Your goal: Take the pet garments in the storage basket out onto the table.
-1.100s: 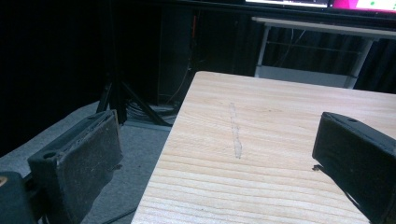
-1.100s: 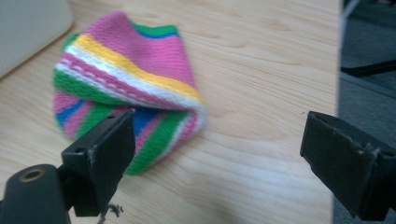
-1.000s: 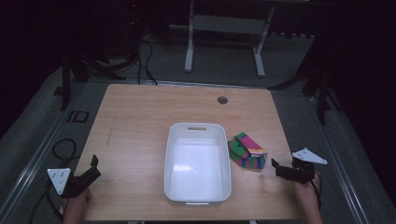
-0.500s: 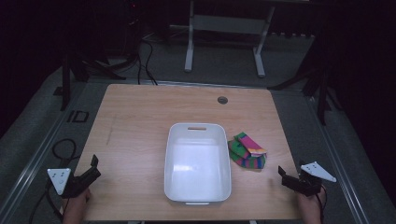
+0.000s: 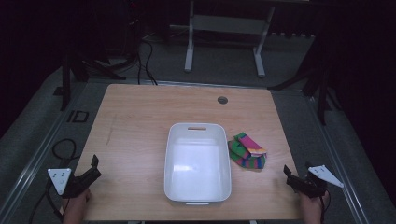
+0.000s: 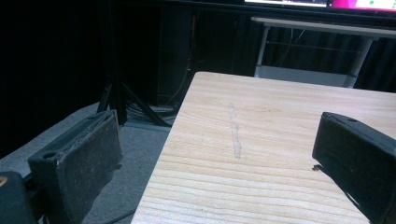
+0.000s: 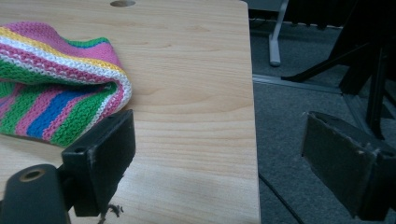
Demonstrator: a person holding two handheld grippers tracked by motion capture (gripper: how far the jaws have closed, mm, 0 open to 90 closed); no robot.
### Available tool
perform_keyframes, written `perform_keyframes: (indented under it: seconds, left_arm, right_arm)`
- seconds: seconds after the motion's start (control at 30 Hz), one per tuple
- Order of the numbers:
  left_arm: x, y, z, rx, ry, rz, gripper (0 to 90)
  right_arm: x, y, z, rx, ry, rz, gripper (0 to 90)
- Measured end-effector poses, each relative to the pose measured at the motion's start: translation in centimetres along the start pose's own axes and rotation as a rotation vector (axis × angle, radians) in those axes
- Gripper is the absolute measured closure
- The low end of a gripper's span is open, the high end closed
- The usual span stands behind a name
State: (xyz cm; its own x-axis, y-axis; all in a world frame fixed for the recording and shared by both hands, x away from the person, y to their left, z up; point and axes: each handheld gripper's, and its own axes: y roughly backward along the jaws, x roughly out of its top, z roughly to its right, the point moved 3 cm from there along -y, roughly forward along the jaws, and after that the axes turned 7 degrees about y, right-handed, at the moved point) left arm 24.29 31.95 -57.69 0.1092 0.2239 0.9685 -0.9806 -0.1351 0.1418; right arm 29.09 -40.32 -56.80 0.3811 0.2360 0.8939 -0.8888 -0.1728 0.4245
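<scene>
Since a second ago the right gripper (image 5: pixel 293 178) has drawn back from beside the striped knitted cloth (image 5: pixel 247 150) toward the near right corner of the table (image 5: pixel 140 121), and the left gripper (image 5: pixel 89 173) has kept its place at the near left corner. The cloth, banded in green, pink, blue, yellow and white, lies folded on the wood ahead of the right gripper and to its left; in the right gripper view the cloth (image 7: pixel 56 93) sits just beyond that gripper's left jaw, apart from it. It touches or nearly touches the right wall of the white tub (image 5: pixel 198 128), which stands in the middle of the table, between the two grippers and ahead of both, its inside bare. The right gripper's jaws stand wide apart with nothing between them, one over the wood and one past the table's right edge above the grey floor (image 7: pixel 303 116). The left gripper's jaws are likewise spread wide and hold nothing, straddling the table's left edge; ahead of it a pale streak (image 6: pixel 235 130) runs along the grain. A round cable hole (image 5: pixel 222 100) lies near the far edge. Beyond the table the room is dark, with grey carpet, a white-legged stand (image 5: pixel 224 46), black tripod legs (image 5: pixel 79 70) and loose cables (image 5: pixel 144 51).
</scene>
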Motion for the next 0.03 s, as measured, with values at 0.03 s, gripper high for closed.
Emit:
perform_keyframes:
  seconds: [0.03]
  left_arm:
    - [0.00, -0.02, 0.02, 0.000, 0.003, 0.002, 1.8]
  right_arm:
    - [-0.05, -0.07, -0.02, -0.001, 0.000, -0.004, 10.2]
